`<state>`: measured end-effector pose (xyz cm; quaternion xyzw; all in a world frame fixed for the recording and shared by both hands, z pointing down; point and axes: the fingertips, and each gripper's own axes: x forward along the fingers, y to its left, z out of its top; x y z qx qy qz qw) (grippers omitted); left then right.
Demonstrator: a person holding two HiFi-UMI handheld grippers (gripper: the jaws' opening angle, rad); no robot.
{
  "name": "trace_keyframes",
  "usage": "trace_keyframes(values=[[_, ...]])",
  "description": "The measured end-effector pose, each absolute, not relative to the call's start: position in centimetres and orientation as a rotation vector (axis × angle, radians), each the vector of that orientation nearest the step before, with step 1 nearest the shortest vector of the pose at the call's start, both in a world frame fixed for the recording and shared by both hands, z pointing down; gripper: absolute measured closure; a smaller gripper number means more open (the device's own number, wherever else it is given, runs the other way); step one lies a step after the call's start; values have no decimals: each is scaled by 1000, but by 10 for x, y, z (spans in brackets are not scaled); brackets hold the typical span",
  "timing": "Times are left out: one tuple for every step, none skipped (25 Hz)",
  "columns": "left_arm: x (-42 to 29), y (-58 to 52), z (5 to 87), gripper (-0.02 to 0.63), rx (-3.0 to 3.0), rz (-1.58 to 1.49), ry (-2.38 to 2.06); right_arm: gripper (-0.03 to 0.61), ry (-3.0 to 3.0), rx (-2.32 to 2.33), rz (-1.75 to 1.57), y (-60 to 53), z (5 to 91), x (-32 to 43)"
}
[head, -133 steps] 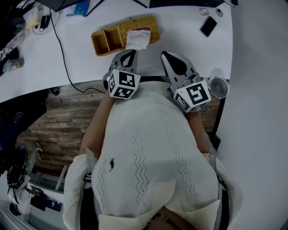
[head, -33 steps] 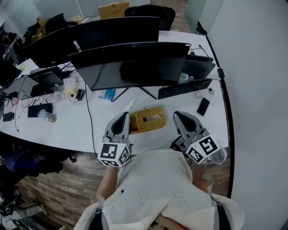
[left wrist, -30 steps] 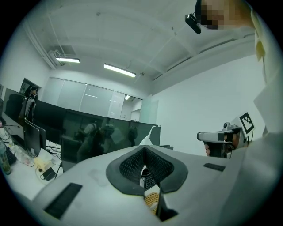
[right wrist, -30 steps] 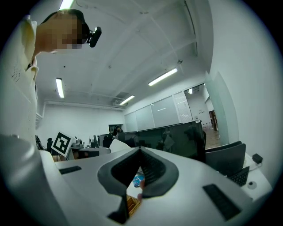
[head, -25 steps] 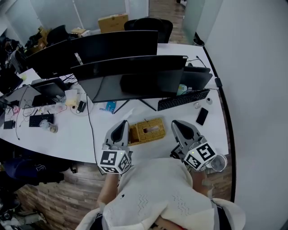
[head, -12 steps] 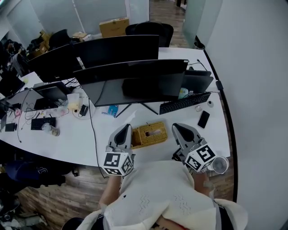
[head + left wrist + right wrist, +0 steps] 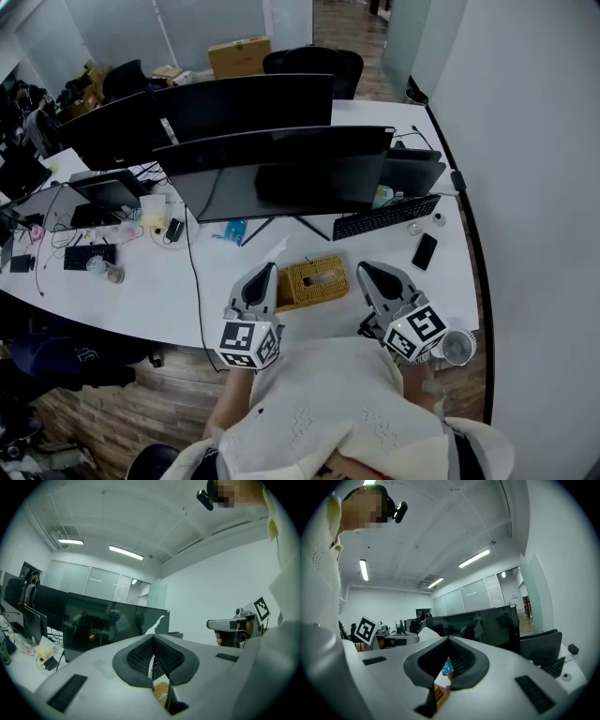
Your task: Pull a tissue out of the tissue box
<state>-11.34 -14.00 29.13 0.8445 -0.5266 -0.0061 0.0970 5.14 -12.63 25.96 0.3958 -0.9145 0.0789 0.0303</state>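
On white office desk (image 7: 141,292), wicker tissue box (image 7: 315,281) before dark monitors (image 7: 281,171).

The bench (image 7: 141,291) is viewed steeply from high overhead; low views from the left tool (image 7: 269,272) and right tool (image 7: 364,269) are aimed across it, the monitors (image 7: 281,169) shared.

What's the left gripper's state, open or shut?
Shut. The left gripper shows jaws meeting tip to tip in its own view, nothing between.
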Motion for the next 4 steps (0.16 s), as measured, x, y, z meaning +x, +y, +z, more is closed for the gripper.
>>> trace_keyframes(values=[[-113,-140,292,601,2503,-16,-1557,578,-2818,1222,246,-127,260,51],[-113,-140,292,601,2505,-14,-1555,577,-2817,1225,248,-127,261,52],[-113,-140,293,601,2507,-13,-1553,578,-2816,1226,249,-127,261,52],[-113,-141,293,601,2508,-12,-1552,577,-2816,1226,249,-128,262,52]])
